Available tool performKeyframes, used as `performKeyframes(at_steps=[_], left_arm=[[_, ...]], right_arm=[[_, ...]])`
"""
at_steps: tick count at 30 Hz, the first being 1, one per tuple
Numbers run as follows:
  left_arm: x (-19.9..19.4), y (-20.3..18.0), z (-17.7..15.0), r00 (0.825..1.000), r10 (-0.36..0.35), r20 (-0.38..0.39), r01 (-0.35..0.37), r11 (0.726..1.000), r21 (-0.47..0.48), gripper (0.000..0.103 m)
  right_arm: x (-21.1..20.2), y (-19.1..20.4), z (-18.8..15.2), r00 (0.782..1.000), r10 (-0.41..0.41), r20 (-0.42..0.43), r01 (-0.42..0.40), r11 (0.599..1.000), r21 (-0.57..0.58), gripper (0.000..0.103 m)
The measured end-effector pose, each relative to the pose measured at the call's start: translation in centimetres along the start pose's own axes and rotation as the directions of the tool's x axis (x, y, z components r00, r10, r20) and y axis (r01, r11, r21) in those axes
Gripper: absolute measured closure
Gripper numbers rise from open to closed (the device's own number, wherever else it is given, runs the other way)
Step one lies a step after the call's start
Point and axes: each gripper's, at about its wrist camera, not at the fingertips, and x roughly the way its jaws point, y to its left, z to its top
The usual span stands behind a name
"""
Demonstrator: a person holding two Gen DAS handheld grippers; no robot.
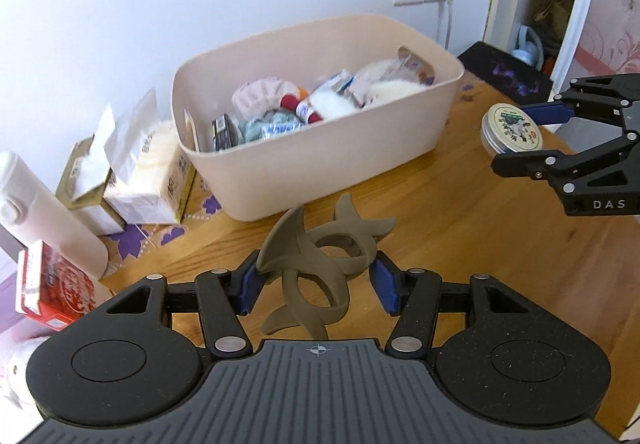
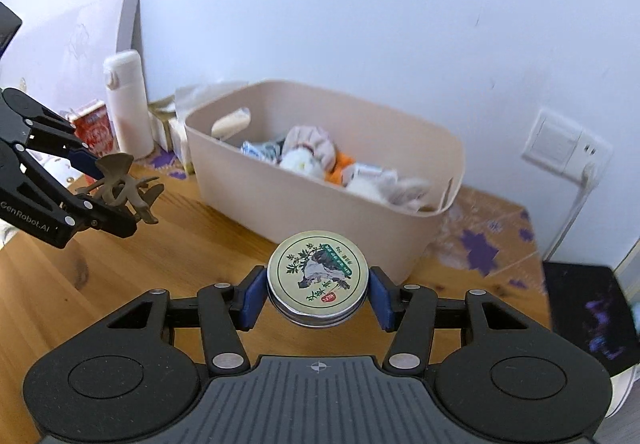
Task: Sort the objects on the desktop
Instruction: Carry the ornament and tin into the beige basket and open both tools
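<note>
Both grippers, left gripper (image 1: 316, 284) and right gripper (image 2: 318, 294), are built of black linkage arms with silver rivets, blue finger pads (image 1: 250, 284), and ribbed grey housings. "DAS" and "GenRobot.AI" lettering is printed.

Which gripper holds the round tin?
The right gripper holds the round printed-lid metal tin; the left gripper holds a brown ringed, pointed plastic toy.
</note>
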Motion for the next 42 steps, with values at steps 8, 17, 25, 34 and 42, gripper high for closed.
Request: performKeyframes(at_steps=[8,17,25,34,42], left_arm=[[-3.1,-0.3,3.3,0.996,0.017,0.086,-0.016,1.000,-0.011,0.046],[-4.3,0.3,8.0,0.981,0.064,0.185,-0.053,0.997,-0.065,0.045],[-3.1,1.5,11.7,0.970,0.115,0.215,-0.093,0.990,-0.108,0.045],[1.3,2.6,14.8,0.968,0.178,0.179,-0.145,0.972,-0.185,0.045],[6.2,2.8,15.8,0.975,0.206,0.082,-0.183,0.957,-0.226,0.045]], right_arm=[[-2.2,-0.6,2.6,0.996,-0.041,0.079,0.042,0.999,-0.018,0.052],[-2.6,-3.2,6.4,0.983,-0.100,0.156,0.100,0.995,0.005,0.052],[-0.9,-5.1,10.0,0.973,-0.125,0.195,0.128,0.992,-0.003,0.052],[3.4,-6.9,12.7,0.973,-0.133,0.188,0.133,0.991,0.013,0.052],[9.0,-7.9,13.8,0.989,-0.101,0.104,0.103,0.995,-0.012,0.052]])
